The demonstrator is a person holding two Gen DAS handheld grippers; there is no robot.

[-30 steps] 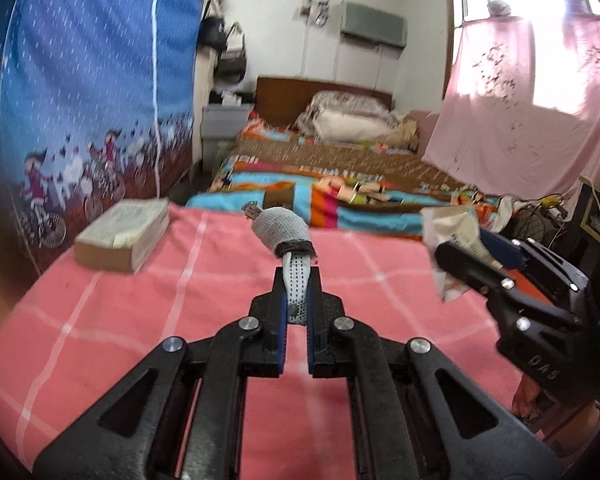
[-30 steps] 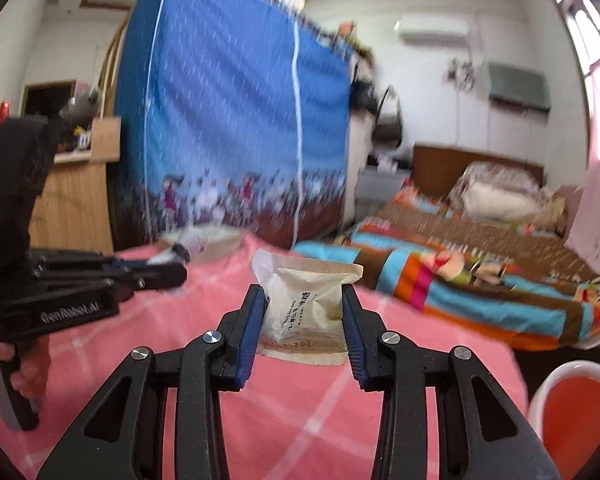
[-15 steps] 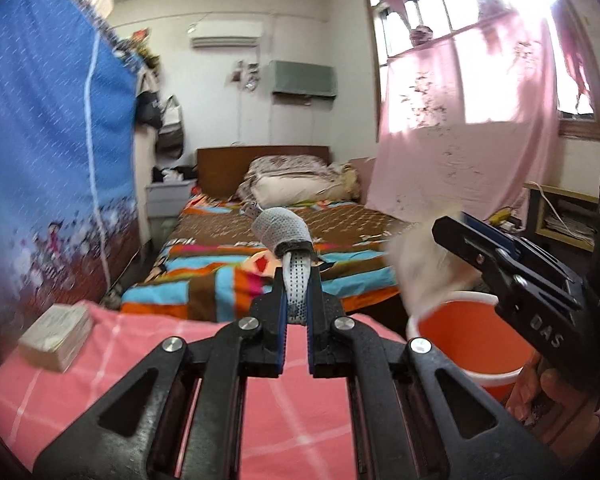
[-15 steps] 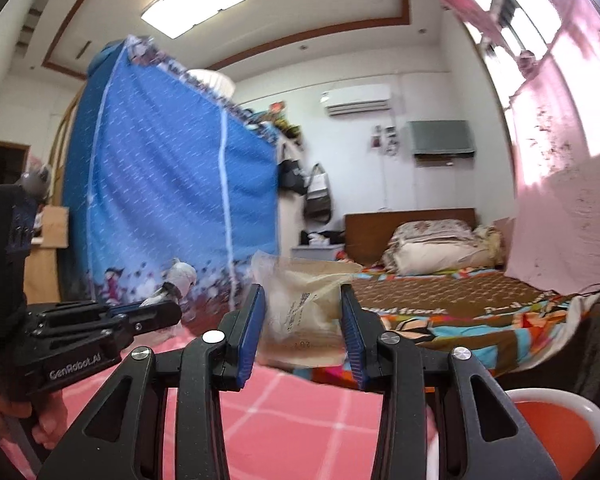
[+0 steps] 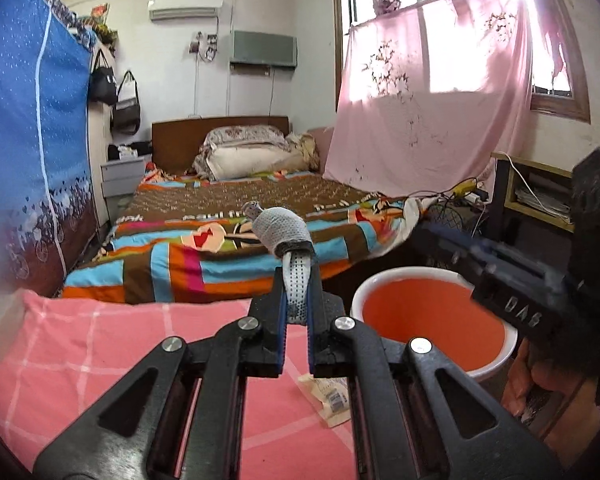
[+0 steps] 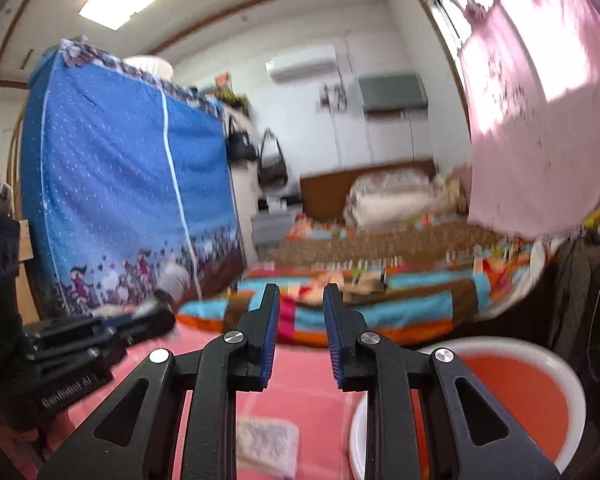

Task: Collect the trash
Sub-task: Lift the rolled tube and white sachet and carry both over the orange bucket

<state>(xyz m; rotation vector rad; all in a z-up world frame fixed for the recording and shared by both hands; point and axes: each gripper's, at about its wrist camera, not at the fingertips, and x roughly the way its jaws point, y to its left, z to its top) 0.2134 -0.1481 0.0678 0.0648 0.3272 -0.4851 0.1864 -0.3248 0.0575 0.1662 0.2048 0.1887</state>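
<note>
Now the left gripper (image 5: 296, 312) pinches a grey sock-like scrap (image 5: 290, 248) near the orange bin (image 5: 432, 320); the right gripper (image 6: 300, 316) closes empty, wrapper (image 5: 328, 398) dropped on the pink cloth (image 5: 80, 360). Next: release over the bin.

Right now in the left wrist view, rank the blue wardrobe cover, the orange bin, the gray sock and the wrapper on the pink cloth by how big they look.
1. blue wardrobe cover
2. orange bin
3. gray sock, though its nearness to the camera may inflate it
4. wrapper, partly hidden behind the left gripper, so likely undercounted
</note>
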